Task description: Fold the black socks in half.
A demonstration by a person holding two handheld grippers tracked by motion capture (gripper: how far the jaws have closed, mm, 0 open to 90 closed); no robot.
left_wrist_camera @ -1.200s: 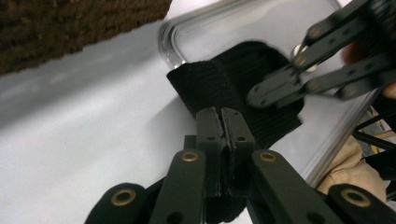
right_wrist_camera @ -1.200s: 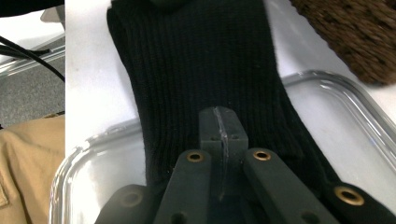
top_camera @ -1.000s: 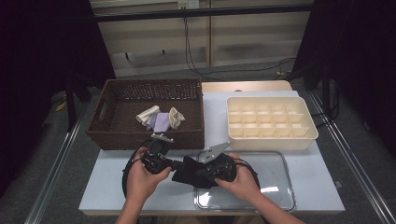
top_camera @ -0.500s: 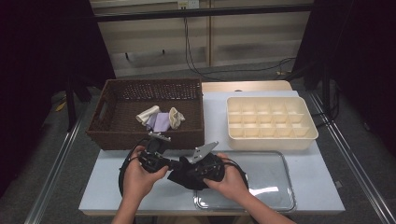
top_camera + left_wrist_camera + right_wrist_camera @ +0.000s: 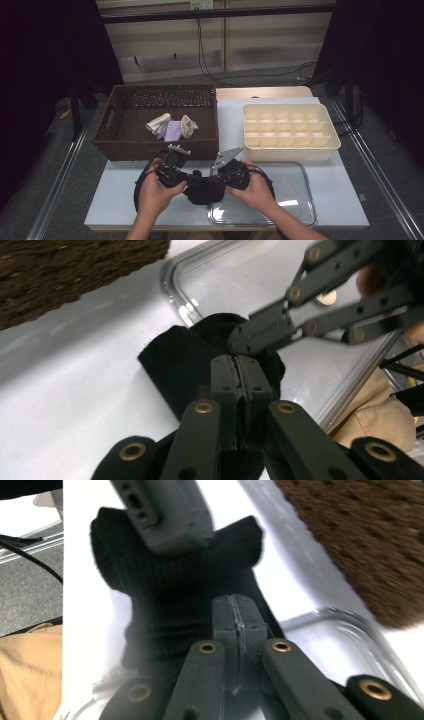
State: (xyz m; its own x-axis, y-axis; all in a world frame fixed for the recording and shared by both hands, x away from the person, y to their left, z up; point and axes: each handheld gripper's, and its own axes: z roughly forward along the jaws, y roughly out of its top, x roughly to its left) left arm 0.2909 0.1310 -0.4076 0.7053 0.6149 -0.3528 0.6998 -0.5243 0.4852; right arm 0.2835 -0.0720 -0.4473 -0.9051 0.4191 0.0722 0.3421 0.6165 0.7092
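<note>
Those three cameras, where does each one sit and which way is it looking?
High view: above the table's near side, looking down; both forearms, left hand-held gripper and right hand-held gripper pinch a black cloth.
Left gripper view: rides that gripper, along its shut jaws.
Right gripper view: likewise.
All share the cloth and clear tray.

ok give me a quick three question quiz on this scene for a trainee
1. True or false: both hand-held grippers are shut on the black sock.
2. Where do the light rolled socks lie?
A. in the wicker basket
B. in the cream divider tray
C. on the clear lid
3. Fill in: the compartments of the cream divider tray are ____.

Key: 1 true: the left hand-held gripper and the right hand-held gripper each pinch it. 2 A. 3 empty.
</note>
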